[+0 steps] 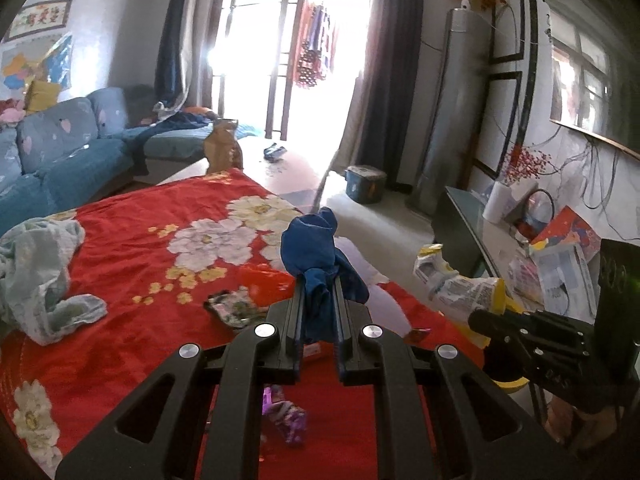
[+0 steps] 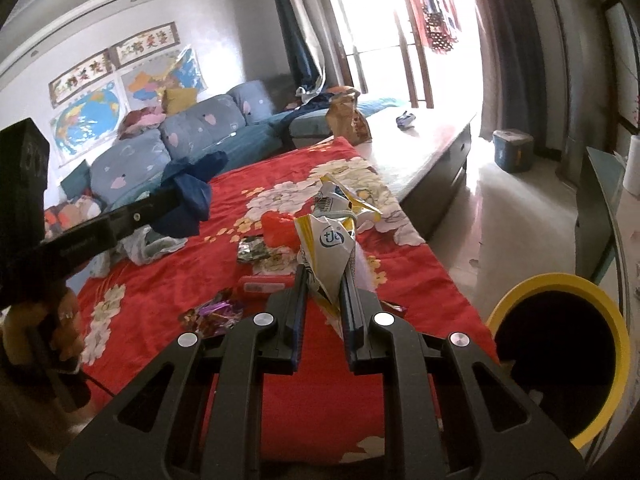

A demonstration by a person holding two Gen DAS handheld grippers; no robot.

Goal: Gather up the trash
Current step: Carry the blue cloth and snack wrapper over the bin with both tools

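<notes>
Wrapper (image 2: 328, 256) pinched, cloth (image 1: 316, 264) seemingly pinched too

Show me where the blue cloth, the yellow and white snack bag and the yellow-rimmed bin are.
blue cloth (image 1: 308, 240), left wrist view, its bunched upper part.
yellow and white snack bag (image 2: 330, 248), right wrist view, its printed front.
yellow-rimmed bin (image 2: 618, 328), right wrist view, its right rim.

A red blanket (image 1: 132, 248) printed with white and yellow flowers is seen. A deep blue cloth (image 1: 316, 256) and a white-and-yellow printed wrapper (image 2: 328, 252) are noted. The bin (image 2: 612, 344) is rimmed in yellow, black inside. A purple foil wrapper (image 1: 286, 420) and a blue sofa (image 1: 60, 148) with pale pink patches are recorded.
</notes>
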